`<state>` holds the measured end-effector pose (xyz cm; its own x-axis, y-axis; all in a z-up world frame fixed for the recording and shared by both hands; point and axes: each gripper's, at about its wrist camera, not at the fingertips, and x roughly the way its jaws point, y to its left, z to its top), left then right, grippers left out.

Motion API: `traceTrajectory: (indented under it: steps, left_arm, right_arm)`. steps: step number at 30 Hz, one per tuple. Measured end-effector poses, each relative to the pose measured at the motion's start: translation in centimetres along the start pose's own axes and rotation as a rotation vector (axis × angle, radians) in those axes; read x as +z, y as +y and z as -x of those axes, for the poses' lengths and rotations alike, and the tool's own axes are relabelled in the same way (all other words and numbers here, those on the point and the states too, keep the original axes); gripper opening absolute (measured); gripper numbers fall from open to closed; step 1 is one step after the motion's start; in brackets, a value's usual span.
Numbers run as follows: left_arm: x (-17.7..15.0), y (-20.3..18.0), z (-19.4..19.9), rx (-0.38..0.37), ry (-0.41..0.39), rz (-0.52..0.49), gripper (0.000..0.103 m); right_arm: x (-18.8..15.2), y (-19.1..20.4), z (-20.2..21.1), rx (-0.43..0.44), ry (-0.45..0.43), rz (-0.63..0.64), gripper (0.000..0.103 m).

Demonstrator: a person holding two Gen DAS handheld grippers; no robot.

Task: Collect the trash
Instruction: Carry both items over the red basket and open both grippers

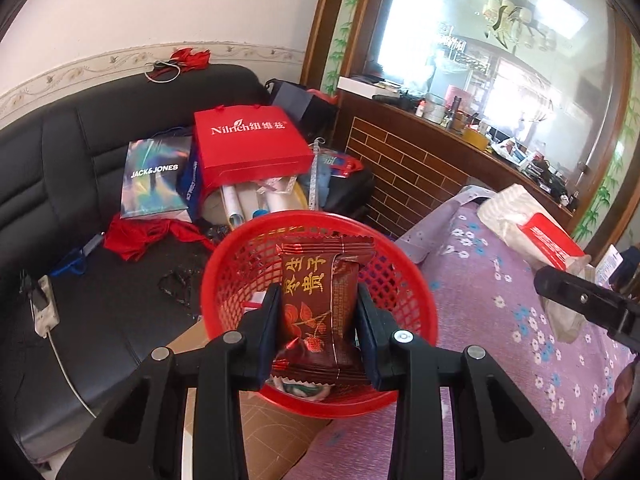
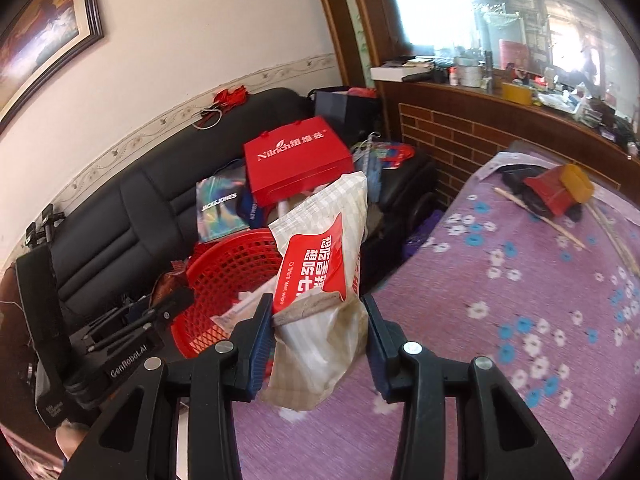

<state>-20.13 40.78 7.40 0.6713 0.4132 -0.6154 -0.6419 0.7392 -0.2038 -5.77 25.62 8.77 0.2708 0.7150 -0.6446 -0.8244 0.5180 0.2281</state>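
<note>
My left gripper (image 1: 318, 312) is shut on a dark red snack wrapper (image 1: 316, 304) with gold characters and holds it over the red mesh basket (image 1: 416, 288), which has some trash at its bottom. My right gripper (image 2: 318, 320) is shut on a white wet-wipe packet (image 2: 320, 280) with a red label, held above the purple flowered tablecloth (image 2: 500, 320). The basket (image 2: 224, 272) lies to its left, beside the left gripper (image 2: 160, 312). The packet also shows in the left wrist view (image 1: 532, 228), with the right gripper (image 1: 580, 300) beneath it.
A black sofa (image 1: 80, 200) behind the basket holds red (image 1: 248, 148) and holographic (image 1: 156, 176) shopping bags. On the table's far end lie a red-and-yellow box (image 2: 560, 188) and wooden sticks (image 2: 540, 216). A brick-patterned counter (image 1: 420, 172) stands at the back right.
</note>
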Motion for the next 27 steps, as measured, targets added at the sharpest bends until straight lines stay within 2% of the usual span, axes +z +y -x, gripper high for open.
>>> traceTrajectory:
  steps: [4, 14, 27]
  left_arm:
    - [-0.1, 0.3, -0.9, 0.006, 0.02, -0.003, 0.034]
    - [0.4, 1.5, -2.7, 0.008, 0.035, 0.03, 0.034]
    - [0.6, 1.1, -3.2, -0.01, 0.034, 0.019, 0.034]
  right_arm:
    - [0.5, 0.9, -2.5, 0.038, 0.033, -0.002, 0.046]
    - [1.4, 2.1, -6.8, 0.065, 0.09, -0.006, 0.046]
    - [1.9, 2.0, -8.4, 0.064, 0.106, -0.015, 0.046]
